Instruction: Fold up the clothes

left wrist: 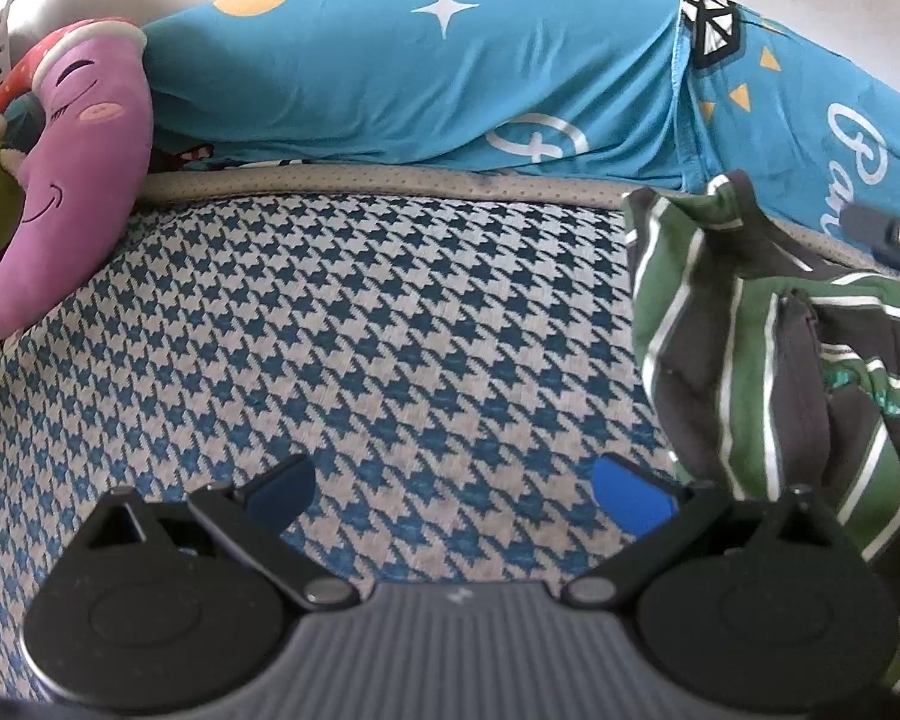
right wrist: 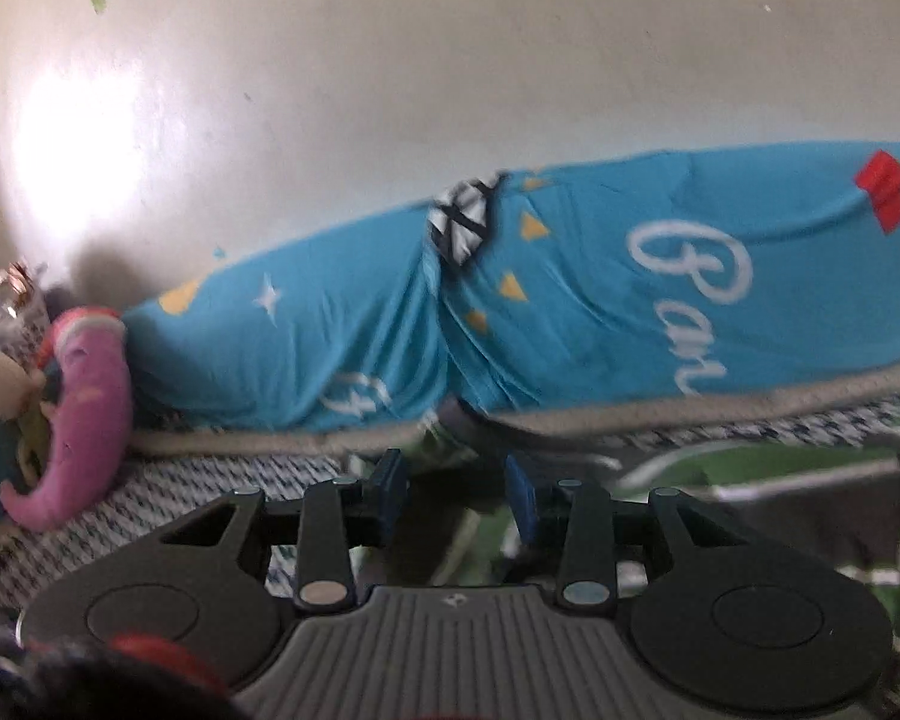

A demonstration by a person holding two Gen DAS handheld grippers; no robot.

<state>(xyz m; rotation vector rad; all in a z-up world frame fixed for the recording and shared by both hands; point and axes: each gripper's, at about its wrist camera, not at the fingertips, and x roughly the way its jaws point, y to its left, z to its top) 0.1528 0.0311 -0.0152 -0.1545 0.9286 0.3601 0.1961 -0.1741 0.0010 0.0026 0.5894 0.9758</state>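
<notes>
Along the bed's (left wrist: pixel 342 324) right side lay the crumpled green striped shirt (left wrist: pixel 768 336). Left tongs (left wrist: pixel 453 492) were spread wide over bare houndstooth cover; right tongs (right wrist: pixel 456 501) half-parted above the shirt, gripping nothing.

I log: houndstooth bed cover (left wrist: pixel 342 324); blue printed pillow (left wrist: pixel 426 72) against white wall (right wrist: pixel 390 72); purple moon plush (left wrist: pixel 72 180) beside it.

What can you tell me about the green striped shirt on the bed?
The green, dark grey and white striped fabric shirt lies crumpled and bunched on the houndstooth-patterned blue and white bed cover, right of the open left claw. One peak stands up near the blue printed bedding. The right claw hovers over it.
</notes>
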